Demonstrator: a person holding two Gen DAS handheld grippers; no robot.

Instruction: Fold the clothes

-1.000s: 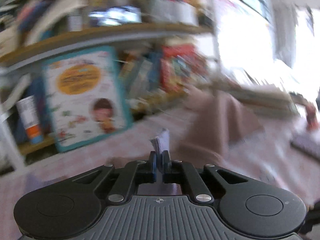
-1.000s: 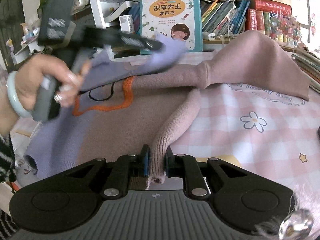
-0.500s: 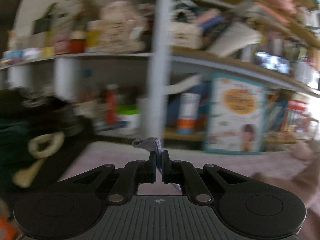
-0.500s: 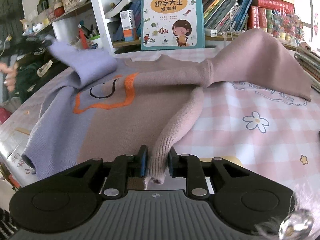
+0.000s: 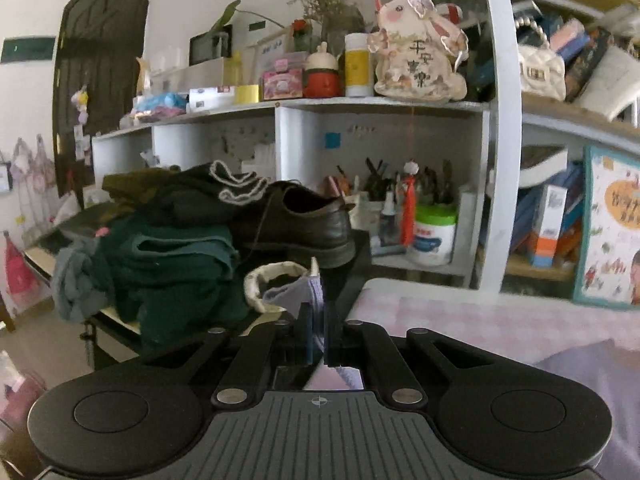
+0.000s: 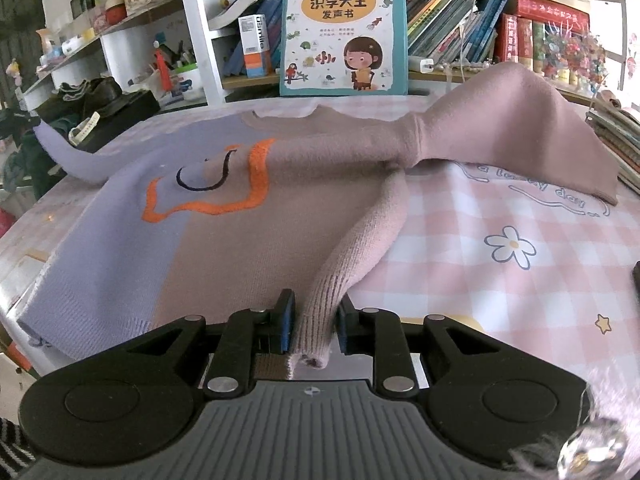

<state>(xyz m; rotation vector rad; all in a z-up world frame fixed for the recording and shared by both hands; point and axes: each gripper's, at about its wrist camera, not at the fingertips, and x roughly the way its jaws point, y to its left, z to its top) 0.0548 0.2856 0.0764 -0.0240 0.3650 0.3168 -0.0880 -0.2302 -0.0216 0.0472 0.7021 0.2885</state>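
Sweater (image 6: 224, 240) sleeves between both jaws.

The sweater (image 6: 240, 240) is half lavender, half dusty pink, with an orange outline and a thin dark curve (stitched across the chest). The cloth over the surface (image 6: 500, 248) is pink-and-white check, printed with a white daisy and a small yellow star. The book (image 6: 344, 28) has a teal border.

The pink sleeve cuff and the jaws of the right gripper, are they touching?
Apart. In the right wrist view the pink sleeve cuff lies between the jaws of the right gripper, with a narrow gap visible on each side.
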